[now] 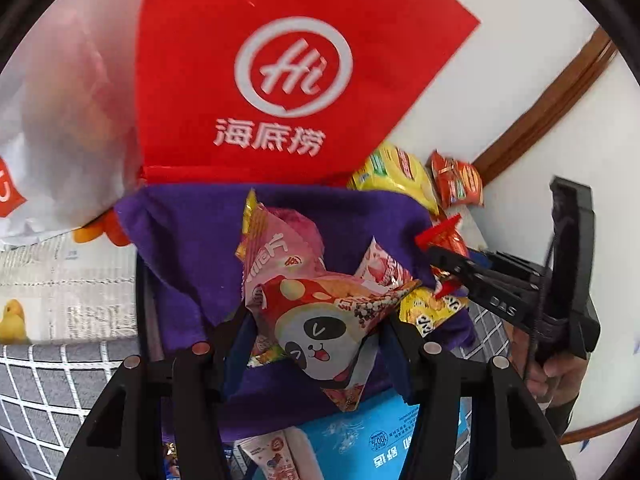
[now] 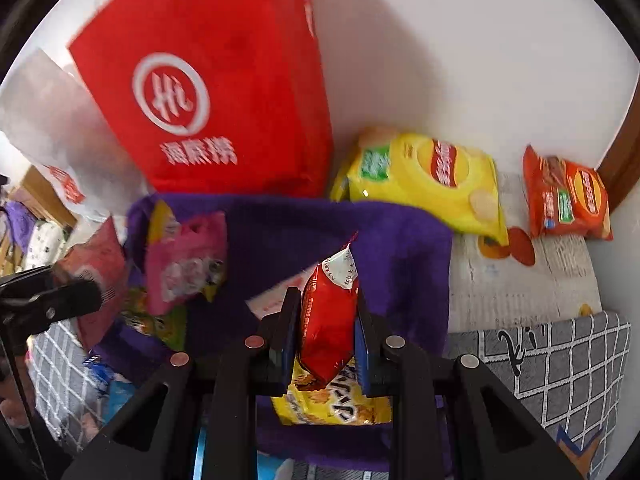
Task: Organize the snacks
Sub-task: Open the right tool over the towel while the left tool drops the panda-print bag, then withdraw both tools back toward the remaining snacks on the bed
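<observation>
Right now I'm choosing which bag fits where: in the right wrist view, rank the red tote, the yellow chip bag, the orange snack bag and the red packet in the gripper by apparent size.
1. red tote
2. yellow chip bag
3. Unsure: orange snack bag and red packet look alike; the packet sits much nearer the camera.

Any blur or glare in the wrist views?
Left wrist: red bag slightly smeared, panda packet sharper, heavy fisheye bend at the edges. Right wrist: red bag clearly motion-blurred, red packet in the tongs sharper, small glint on it.
</observation>
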Available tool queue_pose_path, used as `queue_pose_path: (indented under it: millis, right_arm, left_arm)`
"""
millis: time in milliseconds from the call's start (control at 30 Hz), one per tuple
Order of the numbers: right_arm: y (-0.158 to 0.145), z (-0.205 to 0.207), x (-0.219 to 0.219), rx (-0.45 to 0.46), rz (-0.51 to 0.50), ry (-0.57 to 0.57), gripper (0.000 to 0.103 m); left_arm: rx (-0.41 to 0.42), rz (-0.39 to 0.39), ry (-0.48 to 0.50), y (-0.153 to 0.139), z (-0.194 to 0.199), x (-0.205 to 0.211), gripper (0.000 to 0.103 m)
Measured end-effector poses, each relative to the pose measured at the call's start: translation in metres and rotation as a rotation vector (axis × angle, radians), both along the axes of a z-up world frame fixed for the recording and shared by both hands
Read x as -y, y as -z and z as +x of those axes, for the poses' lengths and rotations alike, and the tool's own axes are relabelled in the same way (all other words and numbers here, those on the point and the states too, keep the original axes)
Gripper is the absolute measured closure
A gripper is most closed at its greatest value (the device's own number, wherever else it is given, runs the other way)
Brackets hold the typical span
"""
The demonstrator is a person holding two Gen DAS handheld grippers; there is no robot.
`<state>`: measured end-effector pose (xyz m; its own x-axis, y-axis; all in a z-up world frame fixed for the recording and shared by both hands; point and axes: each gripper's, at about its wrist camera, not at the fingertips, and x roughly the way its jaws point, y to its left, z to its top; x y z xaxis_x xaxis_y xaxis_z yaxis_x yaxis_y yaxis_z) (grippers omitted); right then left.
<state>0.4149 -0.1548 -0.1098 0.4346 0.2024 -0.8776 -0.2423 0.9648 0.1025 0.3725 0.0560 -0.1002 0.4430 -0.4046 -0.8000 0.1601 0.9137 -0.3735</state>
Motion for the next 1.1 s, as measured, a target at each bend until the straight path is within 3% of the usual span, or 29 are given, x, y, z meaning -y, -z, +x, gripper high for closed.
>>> queue_pose_path:
  millis: [500,700,833,933,1100]
  right_arm:
    - [0.024,0.006,-0.014,-0.043,-0.056,-0.029,0.076]
    - [0.019,0.004,-0.018,-0.049,-0.024,-0.055,0.051]
    - [0.009,0.002,-0.019,-0.025,-0.015,-0.055,0.046]
    - [-0.003,-0.002,-0.019,0.01,-0.01,-0.038,0.04]
    - [-0.027,-0.012,-0.02,0.068,-0.006,-0.006,0.04]
  left_arm:
    - [-0.01,0.07,0.022,0.014,0.003,0.024,0.047]
    - [-0.015,0.078,0.029,0.014,0.004,0.025,0.046]
    - [-0.019,0.078,0.033,0.014,0.003,0.025,0.038]
    - [-0.01,0.089,0.035,0.01,0.002,0.027,0.024]
    - [-0.001,0.08,0.019,0.001,-0.002,0.022,0.02]
